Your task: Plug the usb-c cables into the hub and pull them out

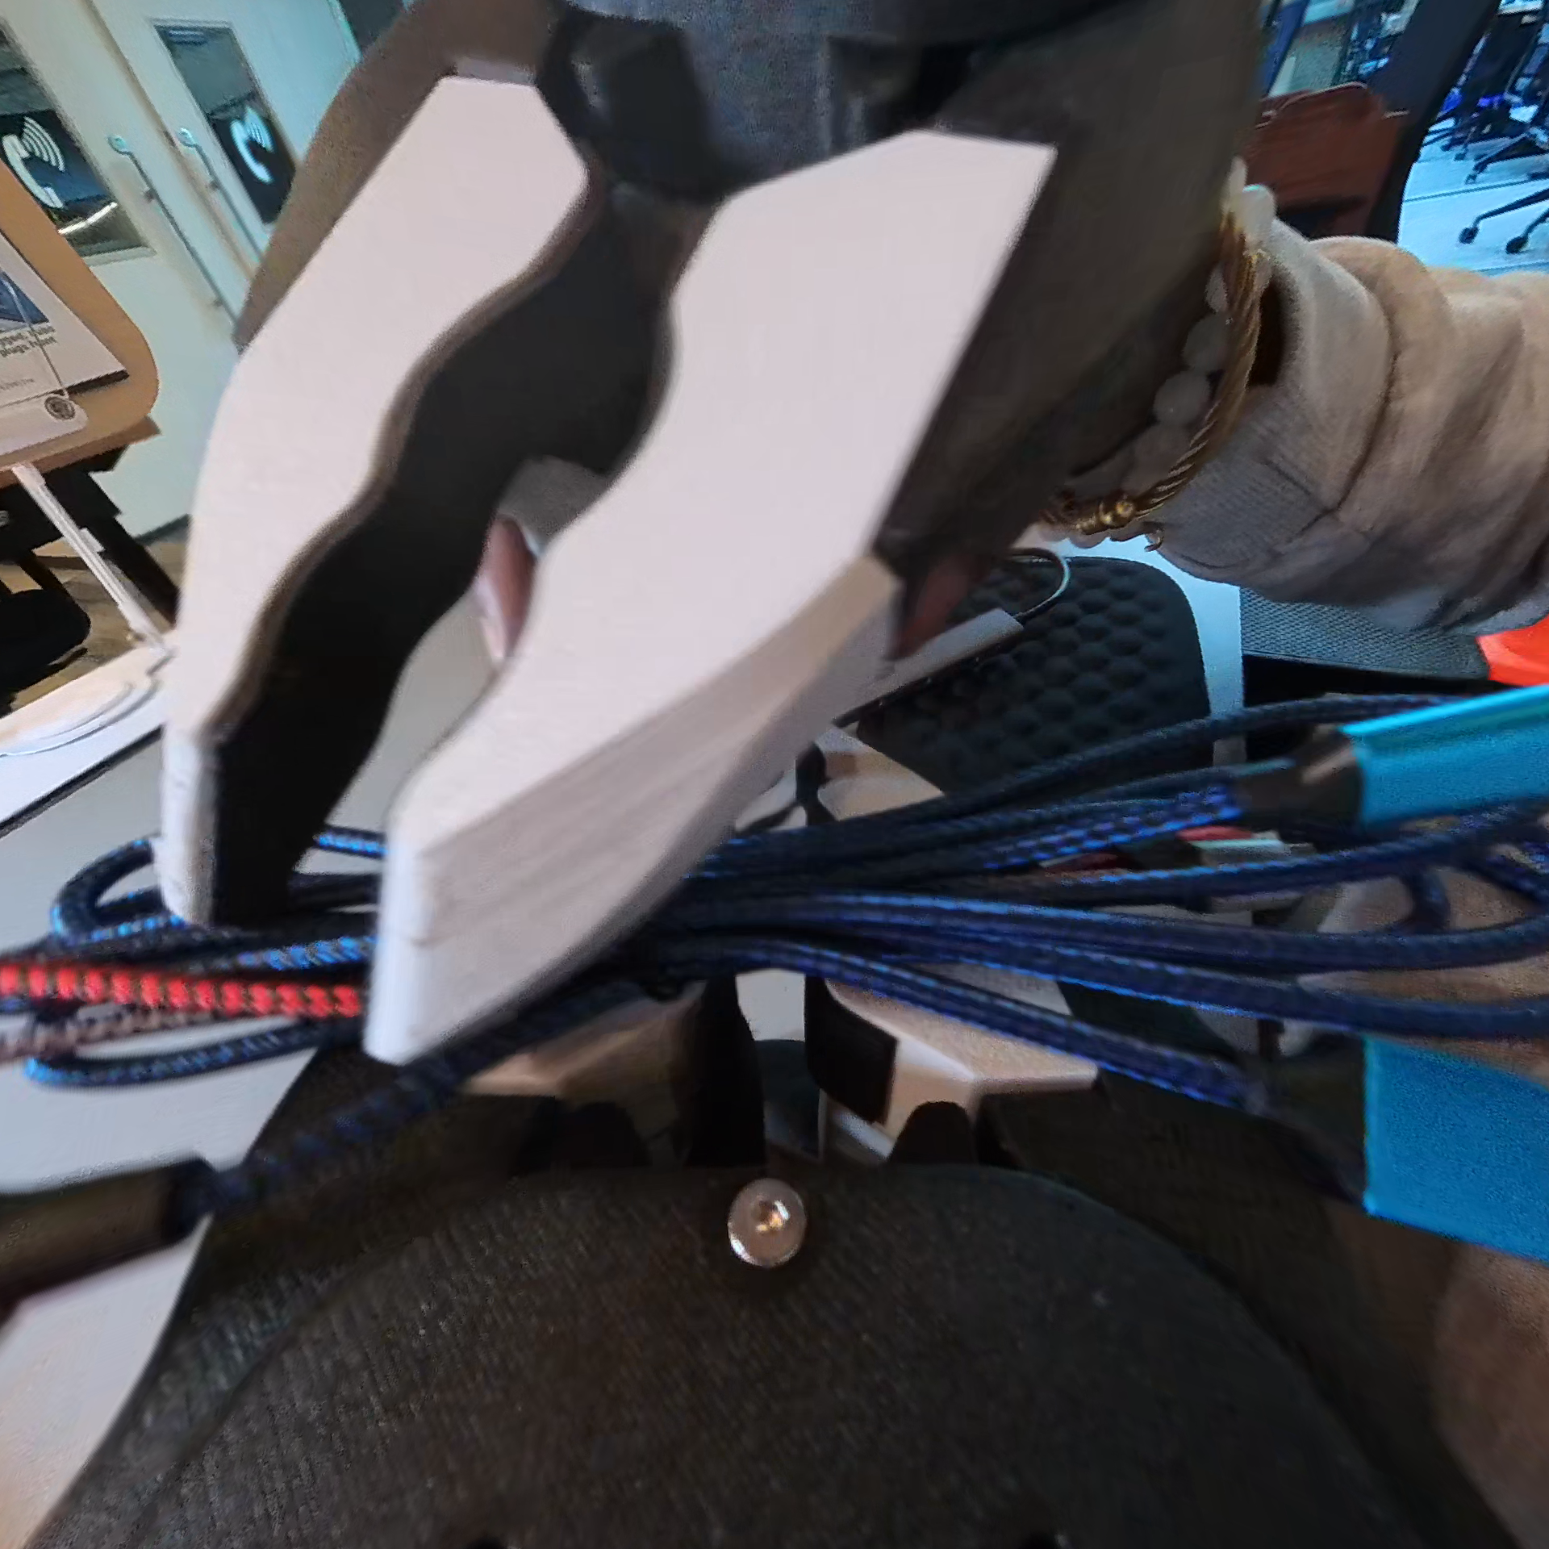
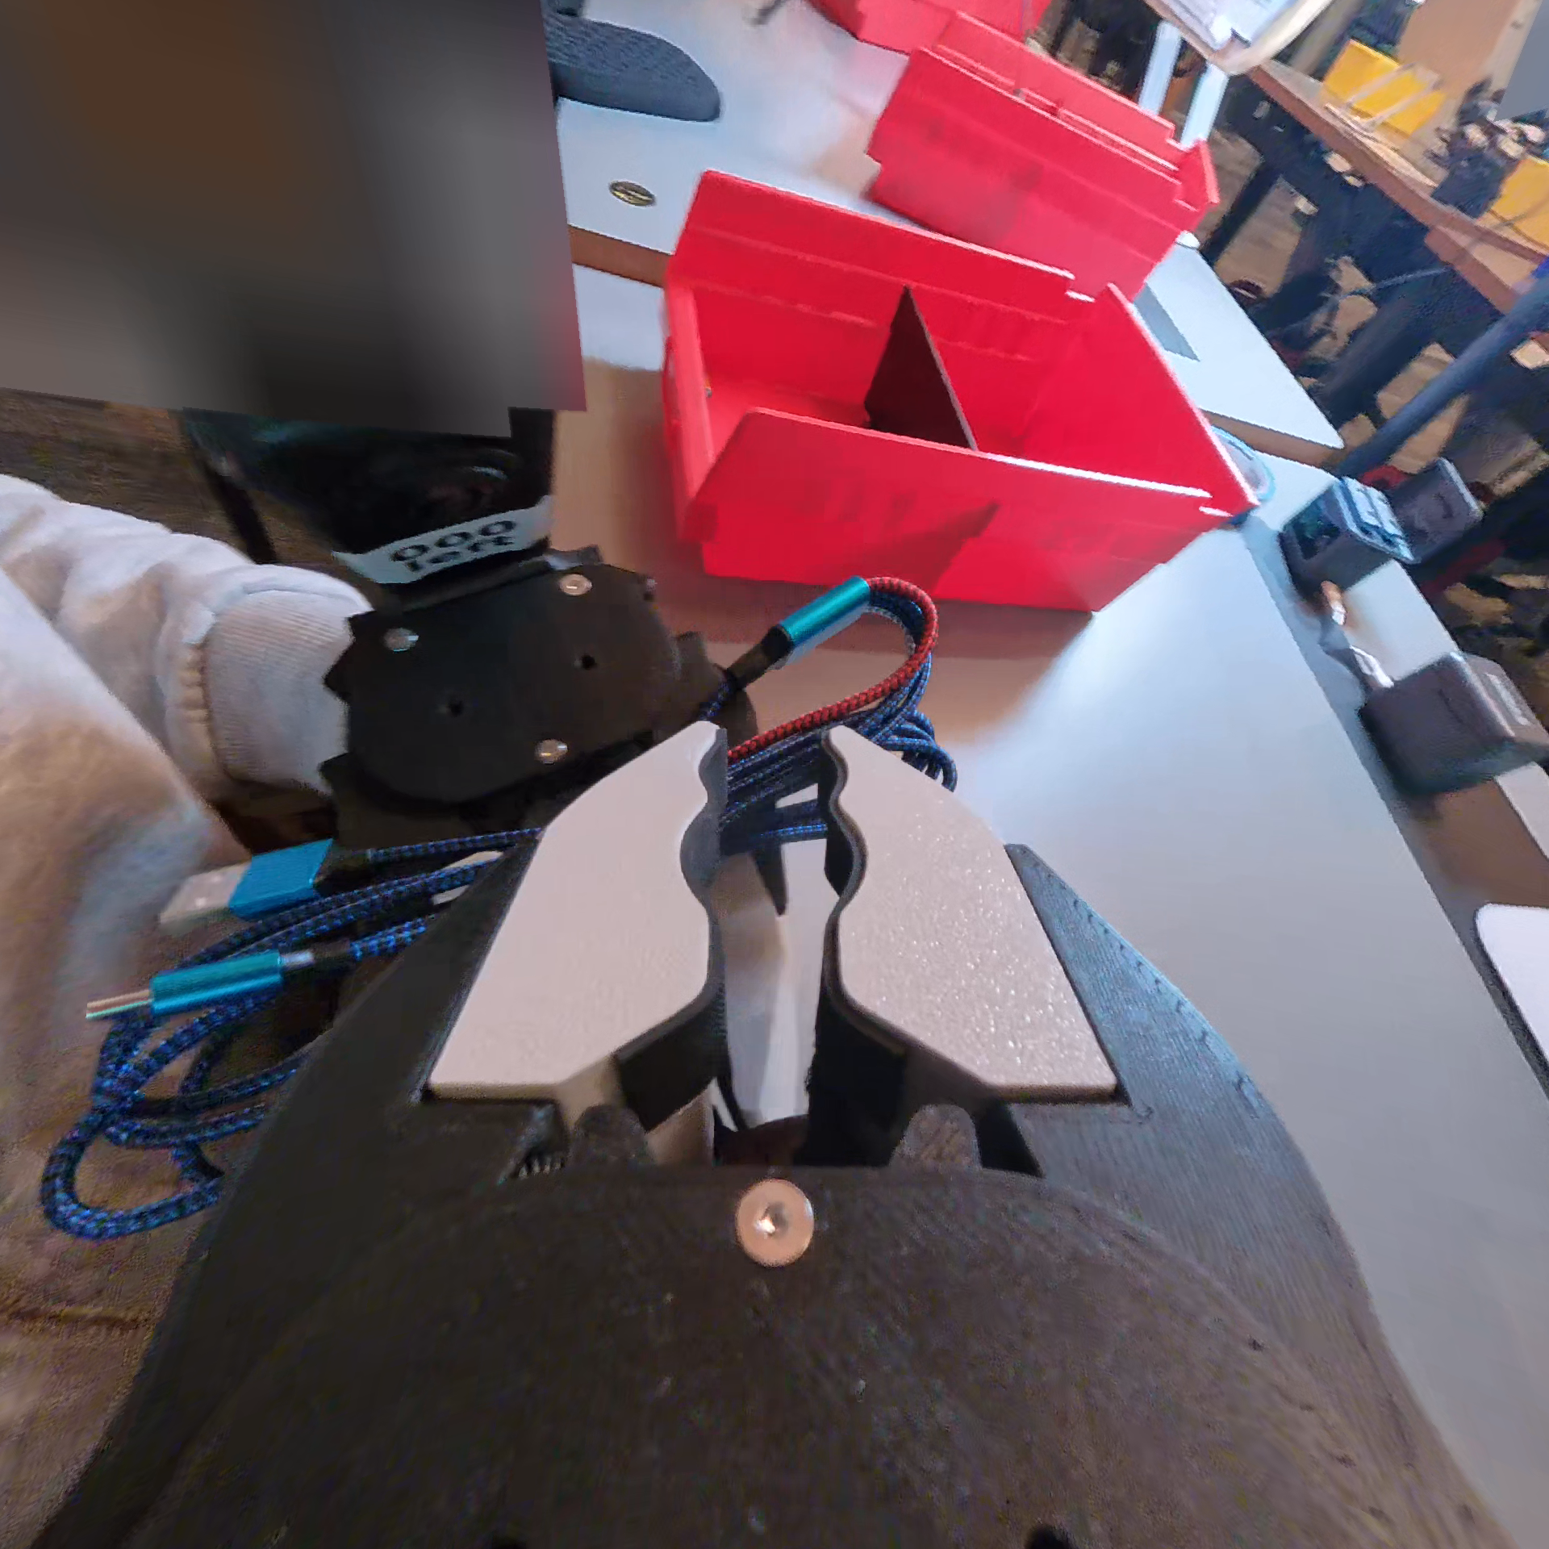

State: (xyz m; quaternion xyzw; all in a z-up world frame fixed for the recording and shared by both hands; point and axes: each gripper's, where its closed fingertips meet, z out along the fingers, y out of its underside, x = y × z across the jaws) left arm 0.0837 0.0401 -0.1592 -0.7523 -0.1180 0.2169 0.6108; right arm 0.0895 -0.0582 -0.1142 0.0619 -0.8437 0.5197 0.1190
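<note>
Both hand-held grippers [image 2: 775,754] crowd cables [image 2: 821,805] near table [image 2: 1173,796] edge.

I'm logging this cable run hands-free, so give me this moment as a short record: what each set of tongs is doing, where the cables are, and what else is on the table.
left tongs: appear shut on the cable bundle
right tongs: open, fingers astride the bundle
cable bundle: blue braided, one red-and-blue strand; visible teal connectors loose
red bin: on the table beyond the tongs, divider inside
hub: cannot pick out
</note>
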